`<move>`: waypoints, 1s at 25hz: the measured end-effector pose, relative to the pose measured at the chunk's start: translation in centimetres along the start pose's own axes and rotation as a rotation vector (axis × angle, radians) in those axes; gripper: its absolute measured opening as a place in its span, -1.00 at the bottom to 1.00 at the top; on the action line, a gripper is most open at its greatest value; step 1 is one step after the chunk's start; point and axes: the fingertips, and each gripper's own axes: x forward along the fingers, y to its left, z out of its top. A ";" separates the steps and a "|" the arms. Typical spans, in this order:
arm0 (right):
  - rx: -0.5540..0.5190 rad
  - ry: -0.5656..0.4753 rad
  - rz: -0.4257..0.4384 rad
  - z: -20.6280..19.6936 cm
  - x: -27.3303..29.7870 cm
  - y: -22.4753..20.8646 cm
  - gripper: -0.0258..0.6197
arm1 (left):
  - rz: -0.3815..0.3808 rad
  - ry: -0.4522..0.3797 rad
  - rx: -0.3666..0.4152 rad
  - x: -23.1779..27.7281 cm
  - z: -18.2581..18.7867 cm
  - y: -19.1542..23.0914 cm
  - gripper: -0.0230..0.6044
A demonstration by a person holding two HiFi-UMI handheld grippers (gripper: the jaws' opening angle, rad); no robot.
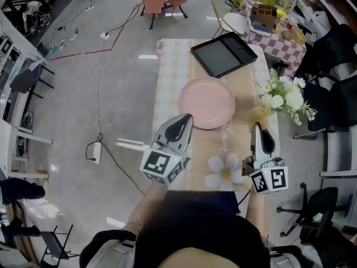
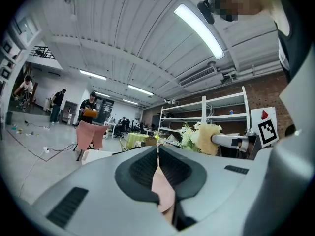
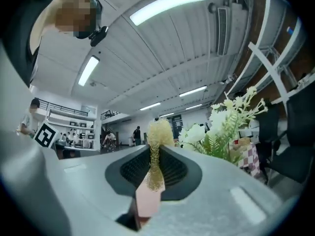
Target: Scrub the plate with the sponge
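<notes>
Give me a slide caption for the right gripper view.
The right tool clamps a yellow sponge, white flowers beyond.

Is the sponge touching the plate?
No, the right gripper holds the sponge beside the plate, with table showing between them.

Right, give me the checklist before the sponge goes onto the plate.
1. Left gripper shut on the plate: ok, the pink rim is pinched.
2. Right gripper shut on the sponge: ok.
3. Sponge touching the plate: not ok, it is off to the plate's right, apart from it.
4. Plate's face bare: ok, nothing lies on it.
5. Flowers clear of the right gripper's path: cannot tell, they stand close on its right.
</notes>
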 end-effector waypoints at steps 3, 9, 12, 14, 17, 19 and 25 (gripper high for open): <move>-0.025 -0.016 -0.039 -0.5 -1.1 0.1 -0.77 | 0.001 0.012 0.017 0.0 -0.5 -0.2 -0.88; -0.053 0.030 -0.014 -2.2 -1.3 1.3 -0.77 | -0.006 0.040 0.016 0.1 -1.6 -0.6 -0.88; -0.062 0.030 -0.018 -2.0 -1.1 1.3 -0.77 | -0.007 0.046 0.020 0.3 -1.7 -0.8 -0.88; -0.056 0.030 -0.018 -1.8 -1.1 1.1 -0.77 | -0.005 0.048 0.023 0.3 -1.7 -0.9 -0.88; -0.063 0.042 -0.016 -1.9 -1.3 1.0 -0.78 | 0.002 0.054 0.026 0.1 -1.8 -0.9 -0.88; -0.074 0.049 -0.010 -2.1 -1.3 1.1 -0.78 | 0.007 0.057 0.027 0.0 -1.9 -0.8 -0.88; -0.101 0.068 0.013 -2.4 -1.3 1.8 -0.78 | 0.005 0.069 0.030 -0.1 -2.2 -1.1 -0.88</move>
